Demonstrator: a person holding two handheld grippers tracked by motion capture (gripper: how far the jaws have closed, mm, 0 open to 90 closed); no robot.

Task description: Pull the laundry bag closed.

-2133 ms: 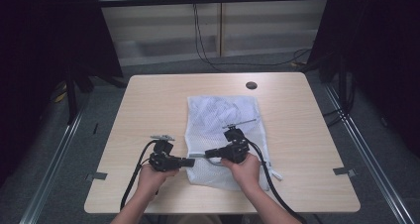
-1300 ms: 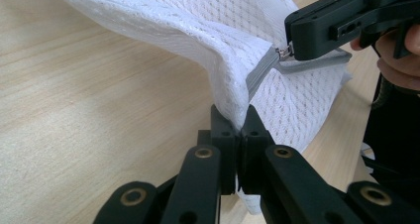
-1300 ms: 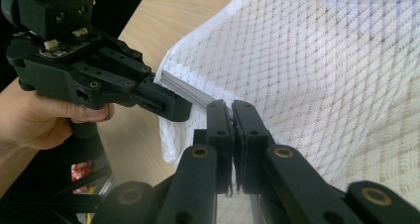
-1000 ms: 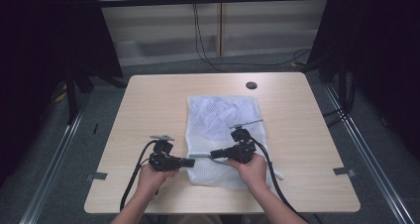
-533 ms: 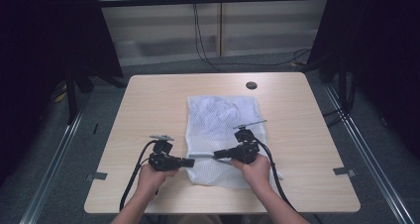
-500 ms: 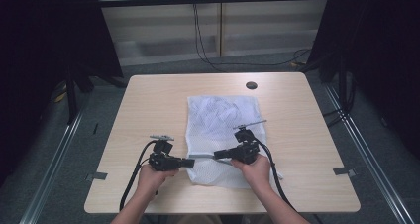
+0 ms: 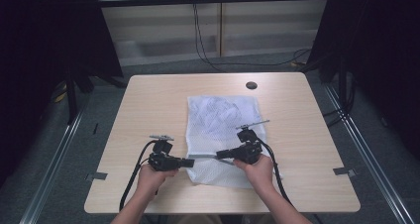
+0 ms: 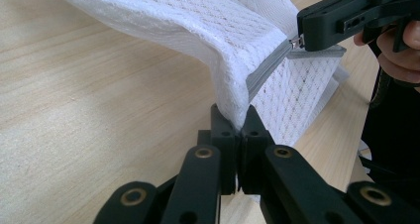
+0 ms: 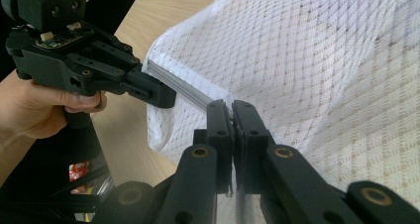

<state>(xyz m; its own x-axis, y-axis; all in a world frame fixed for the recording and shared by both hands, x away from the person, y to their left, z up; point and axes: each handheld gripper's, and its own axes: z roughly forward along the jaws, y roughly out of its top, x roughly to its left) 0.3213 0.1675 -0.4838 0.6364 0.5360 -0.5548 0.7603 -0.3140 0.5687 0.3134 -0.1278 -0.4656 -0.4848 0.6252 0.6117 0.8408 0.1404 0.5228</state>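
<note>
A white mesh bag (image 7: 223, 117) lies flat on the wooden table (image 7: 148, 100), with a grey zipper (image 7: 203, 156) along its near left edge. My left gripper (image 7: 190, 162) is shut on the bag's corner at the zipper's end; in the left gripper view the mesh bag (image 8: 198, 26) rises out of the left gripper (image 8: 241, 119). My right gripper (image 7: 221, 154) is shut on the small metal zipper pull (image 8: 296, 42). The right gripper view has the right gripper (image 9: 232, 107) closed at the zipper (image 9: 183, 85), the left gripper (image 9: 161, 96) facing it, and the mesh bag (image 9: 322, 60) behind.
A dark round hole (image 7: 251, 85) sits near the table's far edge. Cables (image 7: 131, 182) trail from both grippers toward the near edge. Bare wood spreads left and right of the bag. Black curtains and floor rails flank the table.
The right gripper has slid a little to the right along the zipper, lengthening the grey strip between the two grippers. The left gripper has kept still.
</note>
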